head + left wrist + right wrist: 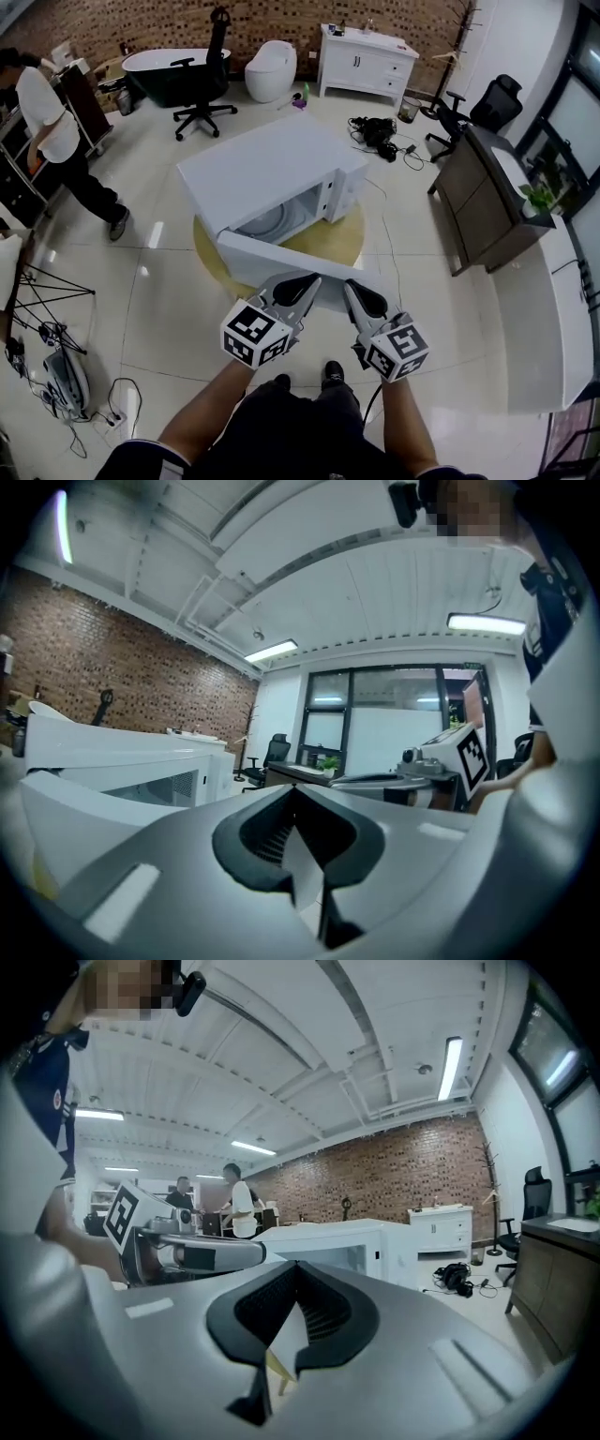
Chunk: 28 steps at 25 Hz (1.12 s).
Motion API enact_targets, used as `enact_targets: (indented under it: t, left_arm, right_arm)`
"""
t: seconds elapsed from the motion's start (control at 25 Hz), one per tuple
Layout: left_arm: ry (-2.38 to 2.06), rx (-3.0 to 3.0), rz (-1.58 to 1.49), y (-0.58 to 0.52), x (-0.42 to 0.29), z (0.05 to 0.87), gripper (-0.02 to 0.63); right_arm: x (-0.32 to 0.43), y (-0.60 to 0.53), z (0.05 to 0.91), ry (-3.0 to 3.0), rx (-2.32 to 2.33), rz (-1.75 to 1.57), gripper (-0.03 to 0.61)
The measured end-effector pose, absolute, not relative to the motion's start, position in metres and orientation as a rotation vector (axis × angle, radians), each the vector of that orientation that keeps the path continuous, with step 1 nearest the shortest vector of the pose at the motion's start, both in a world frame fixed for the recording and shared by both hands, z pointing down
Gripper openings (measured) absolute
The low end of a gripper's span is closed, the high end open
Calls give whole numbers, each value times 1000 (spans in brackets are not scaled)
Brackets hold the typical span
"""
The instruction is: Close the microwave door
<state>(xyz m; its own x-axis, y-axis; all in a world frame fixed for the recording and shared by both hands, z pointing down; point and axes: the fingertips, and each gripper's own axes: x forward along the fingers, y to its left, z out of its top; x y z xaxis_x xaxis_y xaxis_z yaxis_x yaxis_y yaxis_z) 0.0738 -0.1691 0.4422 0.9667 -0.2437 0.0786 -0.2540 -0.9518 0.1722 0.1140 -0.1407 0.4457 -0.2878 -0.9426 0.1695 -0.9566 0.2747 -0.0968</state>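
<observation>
Forearms low in the head view, a two-jaw gripper in each hand, both on the near side of the microwave (272,173). Left gripper (302,283) at the front edge of the microwave door (253,255), jaws pressed together at the tips, nothing between them. Right gripper (364,294) just beside it, off the door's right front corner, jaws likewise closed tip to tip and empty. Contact with the door: not possible to tell from any view.

Door dropped open toward the person, lying roughly level, hinged along the microwave's bottom front edge. Behind it the bare cavity, with a glass turntable plate (265,223) on the cavity floor. Microwave itself white and boxy, set askew on a round yellow table (342,234), control panel at the right end of its front.

On the tiled floor past the microwave: black office chair (202,98) beyond its left rear corner, tangle of black cables and headphones (380,133) beyond its right rear corner. Well to the microwave's left, a person in a white top (52,131). Well to its right, a dark desk (483,192). Farthest behind the microwave, along the brick wall: black bathtub (155,67), white toilet (270,67), white cabinet (366,61).
</observation>
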Motion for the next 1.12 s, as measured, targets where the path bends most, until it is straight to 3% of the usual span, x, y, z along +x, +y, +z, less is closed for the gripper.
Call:
enact_targets:
  t: [0.48, 1.12]
  left_arm:
    - [-785, 2867, 49, -194, 73, 431, 12]
    - [-945, 2823, 62, -205, 78, 430, 12]
  right_arm:
    - [111, -152, 443, -2657, 1411, 271, 2]
    - [144, -201, 445, -2681, 1313, 172, 2]
